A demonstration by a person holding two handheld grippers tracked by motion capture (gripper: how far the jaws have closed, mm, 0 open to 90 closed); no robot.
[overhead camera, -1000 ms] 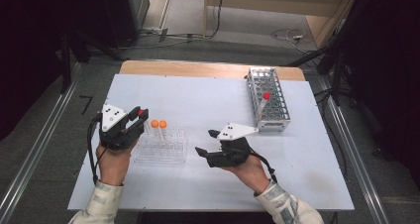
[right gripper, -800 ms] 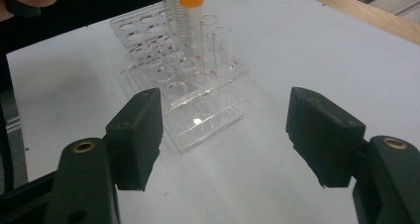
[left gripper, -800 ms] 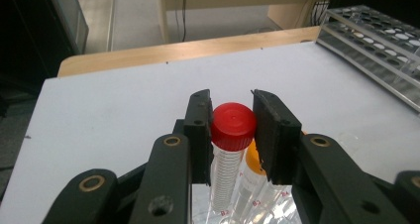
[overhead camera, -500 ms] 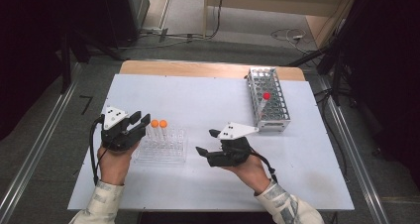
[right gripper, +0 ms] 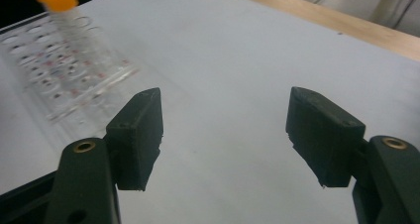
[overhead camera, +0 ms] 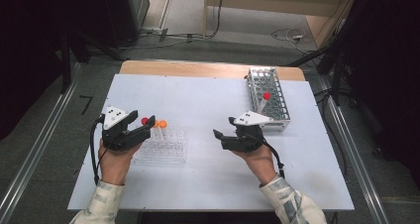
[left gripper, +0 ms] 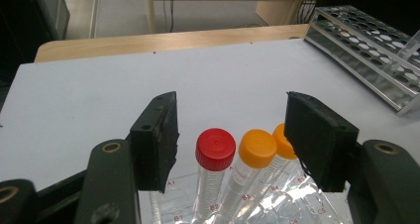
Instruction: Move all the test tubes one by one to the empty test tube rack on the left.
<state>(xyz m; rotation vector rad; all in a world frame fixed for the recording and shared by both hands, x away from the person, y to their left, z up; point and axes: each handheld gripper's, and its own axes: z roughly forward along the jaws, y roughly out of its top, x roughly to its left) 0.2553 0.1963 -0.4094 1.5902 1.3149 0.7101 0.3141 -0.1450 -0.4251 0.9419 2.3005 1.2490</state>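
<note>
Two tools spread: left tool [left gripper: 233, 135] just opened around red-capped tube [left gripper: 214, 157], seemingly untouched, right tool [right gripper: 225, 130] empty.

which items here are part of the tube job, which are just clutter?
In the job:
- red-capped tube, standing in the clear rack
- two orange-capped tubes beside it
- metal rack, holding another red-capped tube
- left gripper, fingers just opened, touching no tube
- right gripper, open over bare table

Lying about:
- floor cables
- wooden board at the table's far edge
</note>
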